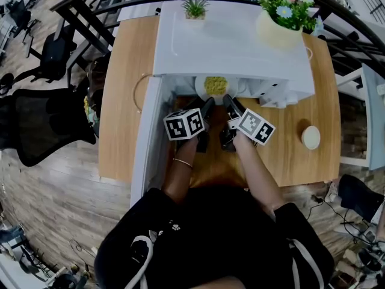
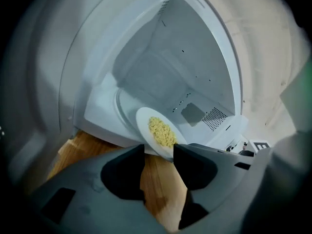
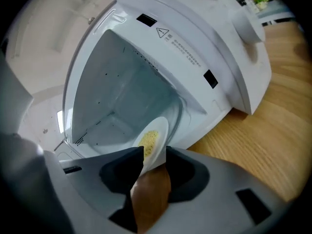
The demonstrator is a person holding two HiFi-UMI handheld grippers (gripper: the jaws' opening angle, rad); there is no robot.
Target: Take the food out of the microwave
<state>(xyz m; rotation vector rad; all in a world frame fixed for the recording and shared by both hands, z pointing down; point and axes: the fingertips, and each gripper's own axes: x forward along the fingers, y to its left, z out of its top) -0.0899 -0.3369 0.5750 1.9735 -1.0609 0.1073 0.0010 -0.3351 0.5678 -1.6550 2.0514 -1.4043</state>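
Items counted: one white box-shaped microwave oven (image 1: pixel 234 47), one round white plate of yellow food (image 1: pixel 215 87), two grey two-jaw grippers.

The oven stands on a light wooden table (image 1: pixel 123 101) with its door (image 1: pixel 147 143) swung open to the left. The plate sits at the front lip of the cavity, partly over the threshold.

The left gripper (image 2: pixel 159 150) has the plate's near rim between its jaws, which are set fairly wide with both tips against the rim. The right gripper (image 3: pixel 154 155) has its jaws closed narrowly on the opposite part of the rim.

On the oven's top: two potted plants, one small green plant (image 1: pixel 194 8) and one flowering plant in a cream pot (image 1: pixel 280 23). On the table to the right: one small round cream object (image 1: pixel 311 137).
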